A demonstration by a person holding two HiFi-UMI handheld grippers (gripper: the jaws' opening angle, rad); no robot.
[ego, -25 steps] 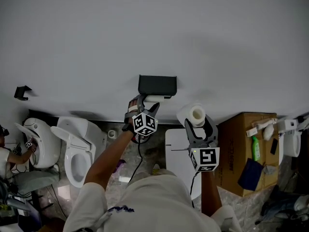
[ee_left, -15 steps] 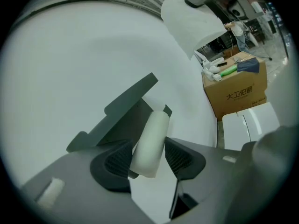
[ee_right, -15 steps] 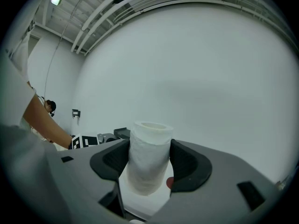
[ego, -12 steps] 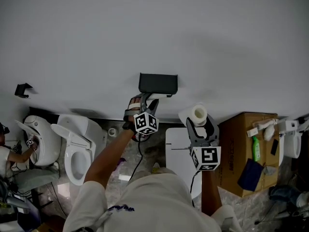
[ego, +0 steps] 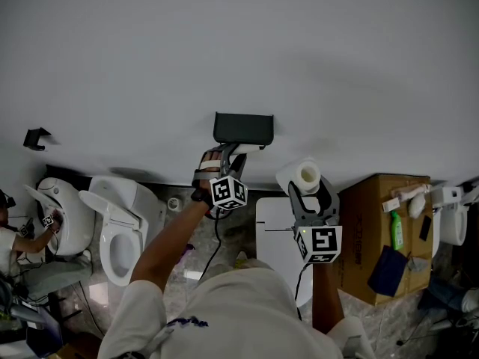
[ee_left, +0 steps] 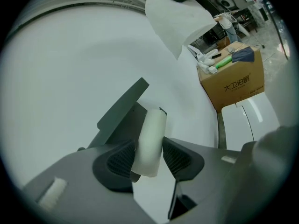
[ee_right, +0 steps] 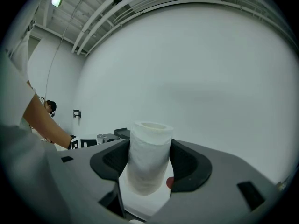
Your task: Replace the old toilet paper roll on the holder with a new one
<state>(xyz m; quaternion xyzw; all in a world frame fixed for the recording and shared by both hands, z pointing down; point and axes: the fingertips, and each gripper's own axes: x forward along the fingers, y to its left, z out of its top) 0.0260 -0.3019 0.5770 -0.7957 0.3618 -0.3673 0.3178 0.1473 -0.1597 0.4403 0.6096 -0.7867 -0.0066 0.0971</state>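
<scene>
Two rolls engaged | my left tongs [ee_left: 148,154] closing, pads meeting old roll [ee_left: 150,134] on holder [ee_left: 119,116] | my right tongs [ee_right: 149,164] clamp new roll [ee_right: 149,148] upright | judged light, soft, crushable: grip mid-body, gently.

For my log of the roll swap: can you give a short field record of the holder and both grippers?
holder: dark, old roll on it
left gripper: jaws closing, old roll between the pads
right gripper: shut on new roll, right of the holder in the head view
swap: not yet done
</scene>
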